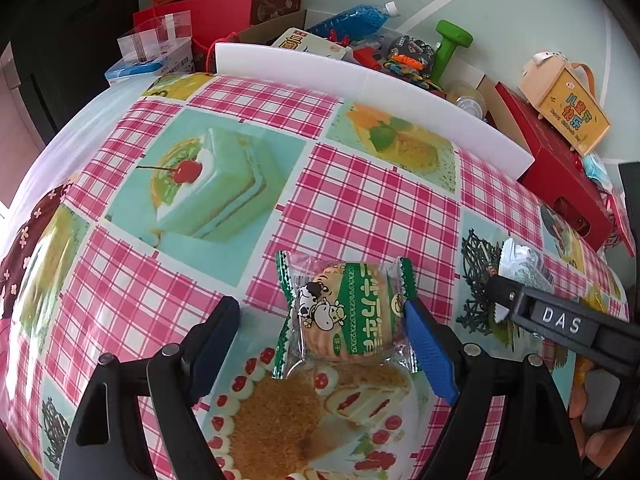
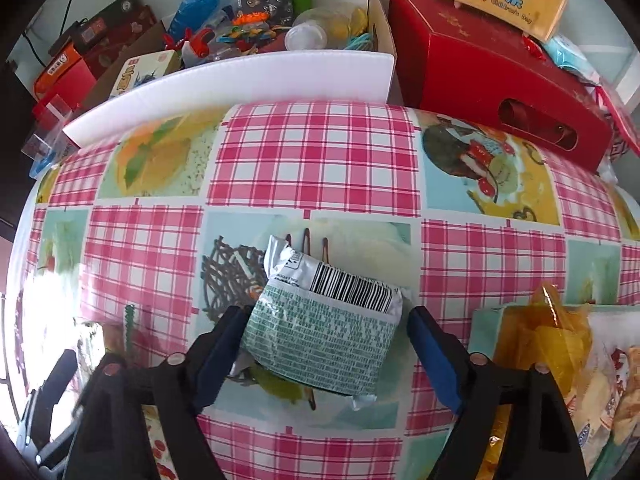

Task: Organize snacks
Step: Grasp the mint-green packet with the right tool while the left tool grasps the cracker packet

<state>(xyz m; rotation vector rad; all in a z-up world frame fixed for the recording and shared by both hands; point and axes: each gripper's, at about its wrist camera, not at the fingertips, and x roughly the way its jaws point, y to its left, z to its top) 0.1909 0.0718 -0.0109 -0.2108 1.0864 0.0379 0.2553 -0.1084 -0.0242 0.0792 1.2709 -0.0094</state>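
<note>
Between the snacks and the white foam board (image 2: 232,76) along the far edge, the table (image 1: 360,200) lies bare, giving wide room to pass. Behind the board, crowded boxes and toys block the way. A red box (image 2: 492,80) closes the far right corner. At near right, a heap of wrapped snacks (image 2: 560,360) stands just beside the right claw (image 2: 332,336).
</note>
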